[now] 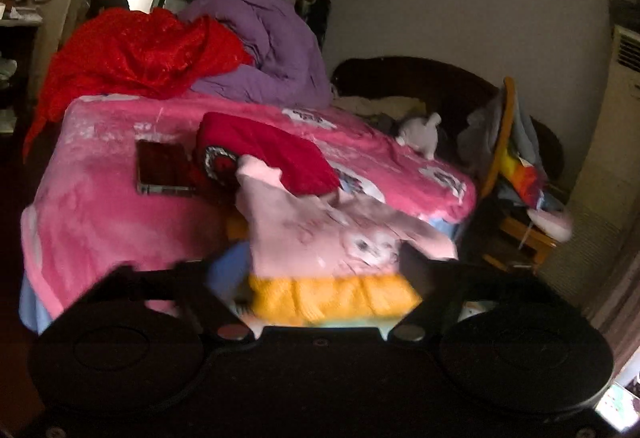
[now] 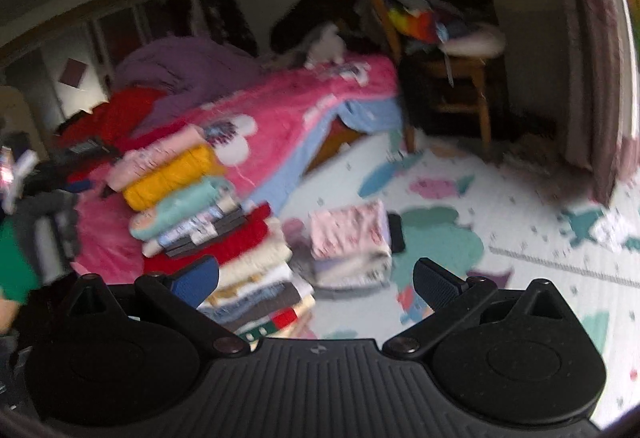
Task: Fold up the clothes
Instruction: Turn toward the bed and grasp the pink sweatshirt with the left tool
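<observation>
Bedroom scene, two wrist views. In the left wrist view the left tongs (image 1: pixel 316 270) stand partly open, their fingers blurred, and whether the pads touch cloth cannot be told. Between and beyond the fingers lies a pale pink garment (image 1: pixel 320 230) with a printed figure, resting on a folded yellow garment (image 1: pixel 332 298). At 12 o'clock from these, a red garment (image 1: pixel 272 153) lies on the pink blanket (image 1: pixel 100 197) that covers the bed. A dark flat device (image 1: pixel 164 167) lies just beside the red garment, at its 9 o'clock. A red quilt (image 1: pixel 140 53) and a purple quilt (image 1: pixel 268 49) are heaped at the far end of the bed. A wooden chair (image 1: pixel 508 173) piled with cloth stands at 3 o'clock from the bed.

In the right wrist view the right tongs (image 2: pixel 316 286) are wide open and hold nothing. A tall stack of folded clothes (image 2: pixel 208 222) rises at 10 o'clock from them, against the side of the bed, with pink, yellow and mint pieces uppermost. A second, lower pile of folded clothes (image 2: pixel 352 246) sits on the patterned floor mat (image 2: pixel 520 230) at 12 o'clock, just beside the tall stack.
</observation>
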Available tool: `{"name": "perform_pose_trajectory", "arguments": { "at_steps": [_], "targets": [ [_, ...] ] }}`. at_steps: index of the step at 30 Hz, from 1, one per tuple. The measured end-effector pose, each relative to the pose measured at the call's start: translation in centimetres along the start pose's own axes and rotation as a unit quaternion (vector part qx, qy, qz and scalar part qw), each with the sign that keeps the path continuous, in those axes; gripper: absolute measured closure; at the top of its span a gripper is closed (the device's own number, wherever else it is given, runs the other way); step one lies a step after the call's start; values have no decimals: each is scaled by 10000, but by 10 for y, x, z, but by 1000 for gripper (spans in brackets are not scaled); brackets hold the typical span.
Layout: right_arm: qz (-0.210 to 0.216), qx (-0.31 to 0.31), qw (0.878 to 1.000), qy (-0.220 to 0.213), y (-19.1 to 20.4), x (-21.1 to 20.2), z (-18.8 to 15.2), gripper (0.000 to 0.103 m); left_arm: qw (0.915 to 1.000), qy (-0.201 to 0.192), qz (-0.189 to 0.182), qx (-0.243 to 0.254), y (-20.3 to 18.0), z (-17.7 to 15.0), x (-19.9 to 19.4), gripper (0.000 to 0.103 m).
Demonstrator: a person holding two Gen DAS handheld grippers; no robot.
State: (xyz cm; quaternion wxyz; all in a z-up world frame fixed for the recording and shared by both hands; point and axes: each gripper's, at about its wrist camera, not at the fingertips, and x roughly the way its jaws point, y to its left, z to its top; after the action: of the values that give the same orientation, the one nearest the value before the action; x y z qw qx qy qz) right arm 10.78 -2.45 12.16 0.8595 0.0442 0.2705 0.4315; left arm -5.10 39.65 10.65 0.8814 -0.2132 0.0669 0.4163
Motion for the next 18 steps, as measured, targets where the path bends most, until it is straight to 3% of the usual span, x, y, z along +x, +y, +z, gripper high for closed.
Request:
{"name": "perform_pose_trajectory", "arguments": {
  "at_steps": [5,8,10,13,16,18],
  "targets": [
    [134,27,9999,68,-3,-6,4,0,9989,178,111,-410,30,2,34,40],
    [78,174,9996,205,-12,-4,0,0,9979,306,-118,-552,40,1,42,52],
    [-21,302,9991,281,-20,-2,-4,0,9982,301,-273,-439,39,1,42,70],
    [-233,466,9981,328,-32,0,-9,0,9992,142,-366,-108,30,3,33,88],
    [-425,703,9961,323,-44,0,-13,0,9978,-248,-454,409,13,9,19,90],
    [-507,921,9940,314,-52,-2,-14,0,9924,-556,-679,866,-7,15,2,91]
  ]
}}
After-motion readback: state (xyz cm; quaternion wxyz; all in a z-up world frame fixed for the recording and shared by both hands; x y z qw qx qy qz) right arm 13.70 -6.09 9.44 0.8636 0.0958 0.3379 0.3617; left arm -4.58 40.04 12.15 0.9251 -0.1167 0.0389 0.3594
